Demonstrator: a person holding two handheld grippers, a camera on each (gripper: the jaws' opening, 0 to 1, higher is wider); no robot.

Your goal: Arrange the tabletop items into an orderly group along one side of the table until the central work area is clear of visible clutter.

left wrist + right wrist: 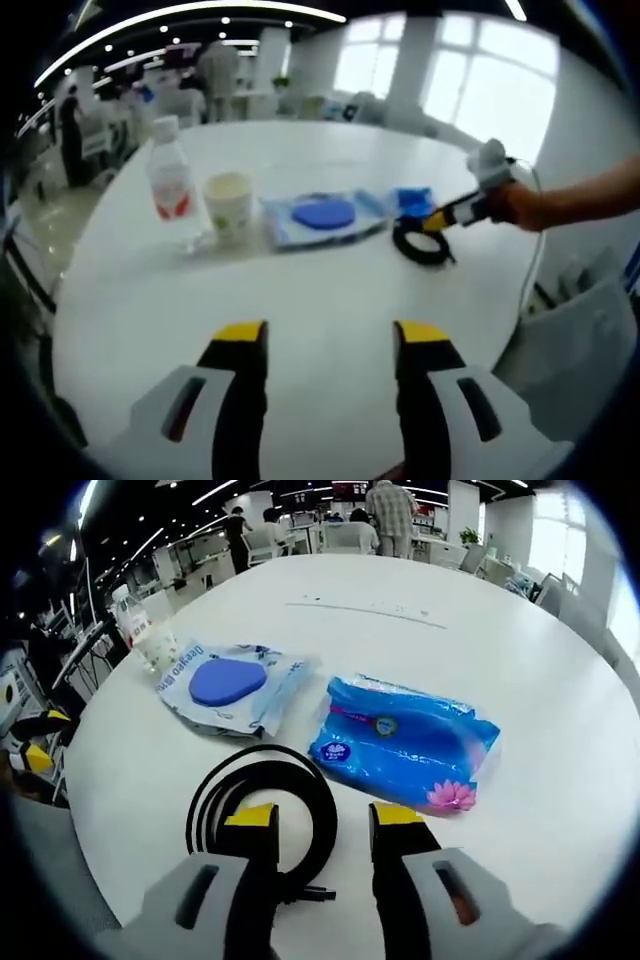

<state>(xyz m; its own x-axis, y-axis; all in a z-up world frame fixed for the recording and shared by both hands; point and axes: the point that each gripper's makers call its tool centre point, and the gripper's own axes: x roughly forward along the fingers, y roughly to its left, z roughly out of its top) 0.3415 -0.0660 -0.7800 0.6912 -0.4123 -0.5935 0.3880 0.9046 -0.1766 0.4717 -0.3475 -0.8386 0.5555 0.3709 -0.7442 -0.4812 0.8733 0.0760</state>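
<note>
Left gripper [325, 335] hovers with jaws parted and empty over the white table [300, 290], facing one row of items — one water bottle [170, 185], one paper cup [229, 204], one wipes pack with a blue lid [325, 215], one blue tissue pack [412, 200] and one black cable coil [420, 245]. Right gripper [318, 820] also has its jaws apart, gripping nothing, its left jaw over the black cable coil [262, 795] — the blue tissue pack [405, 742] lies just beyond, the wipes pack [230, 687] beside it.

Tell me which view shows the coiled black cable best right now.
The right gripper view: the black cable lies large and close, its loops just beyond the open right gripper, beside the blue pack. The left gripper view shows it small and far across the table.
</note>
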